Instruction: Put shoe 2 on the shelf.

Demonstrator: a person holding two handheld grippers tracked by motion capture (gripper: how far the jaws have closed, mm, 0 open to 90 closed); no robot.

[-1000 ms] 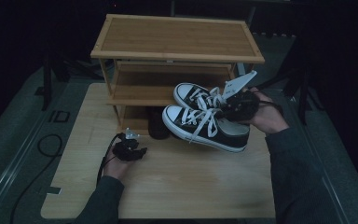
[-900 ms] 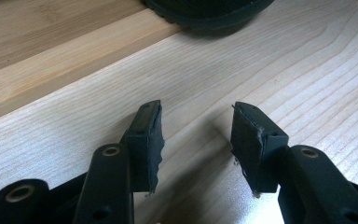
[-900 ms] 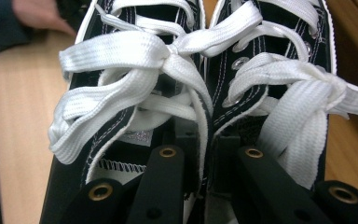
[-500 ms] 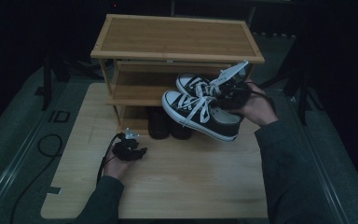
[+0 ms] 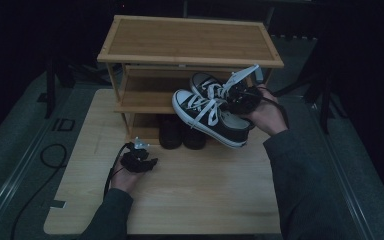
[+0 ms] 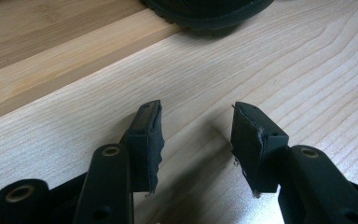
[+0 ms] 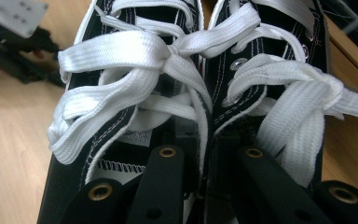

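At the left of the high view, the left claw [image 5: 139, 161] is held low over the pale wooden desk [image 5: 205, 200], its cable [image 5: 111, 172] trailing back along the person's sleeve. In the left gripper view its two black jaws are seen spread apart with nothing between them, bare desk wood showing in the gap, so this claw is released. Just ahead of those jaws a raised wooden board of the rack is seen, with the rounded dark toe of a shoe [image 6: 209, 11] at the top edge.

Towards the middle, a wooden shoe rack [image 5: 190, 42] is stood on the far part of the desk. On its lowest level a pair of dark shoes [image 5: 182, 132] is set side by side, toes facing the person.

To the right, a pair of black sneakers [image 5: 207, 112] with white laces and white soles is held up in the air in front of the rack's middle shelf, above the desk and touching neither. The pair is tilted, toes pointing left and towards the rack. The right claw [image 5: 242, 97] is clenched on the sneakers: in the right gripper view [image 7: 205, 186] its jaws are seen pressed close together around the two inner side walls of the shoes, which are pinched against each other, with the tied white laces [image 7: 135, 60] lying across just beyond them.
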